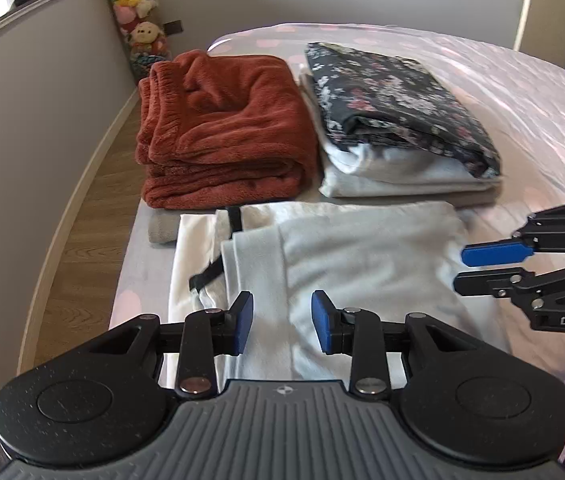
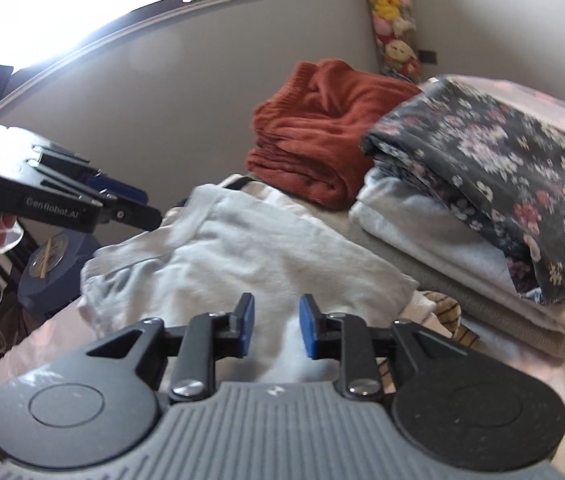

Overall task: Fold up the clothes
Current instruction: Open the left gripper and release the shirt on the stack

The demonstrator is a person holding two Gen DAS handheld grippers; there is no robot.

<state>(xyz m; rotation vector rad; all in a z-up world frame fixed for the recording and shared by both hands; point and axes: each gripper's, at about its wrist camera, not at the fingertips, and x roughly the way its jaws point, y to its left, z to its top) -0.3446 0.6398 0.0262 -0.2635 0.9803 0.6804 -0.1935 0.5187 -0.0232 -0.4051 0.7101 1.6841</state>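
Note:
A pale grey-white garment (image 1: 346, 256) lies partly folded on the bed, with black straps at its left edge; it also shows in the right wrist view (image 2: 250, 256). My left gripper (image 1: 282, 322) is open and empty, just above the garment's near edge. My right gripper (image 2: 276, 326) is open and empty over the garment's right side; in the left wrist view it (image 1: 468, 266) comes in from the right. The left gripper (image 2: 146, 208) shows at the garment's far left corner in the right wrist view.
A folded rust fleece (image 1: 222, 128) and a stack topped by a dark floral cloth (image 1: 394, 100) sit behind the garment. The pink bedspread (image 1: 522, 120) stretches right. A striped item (image 2: 450, 320) peeks from under the stack. Wall and wood floor lie left of the bed.

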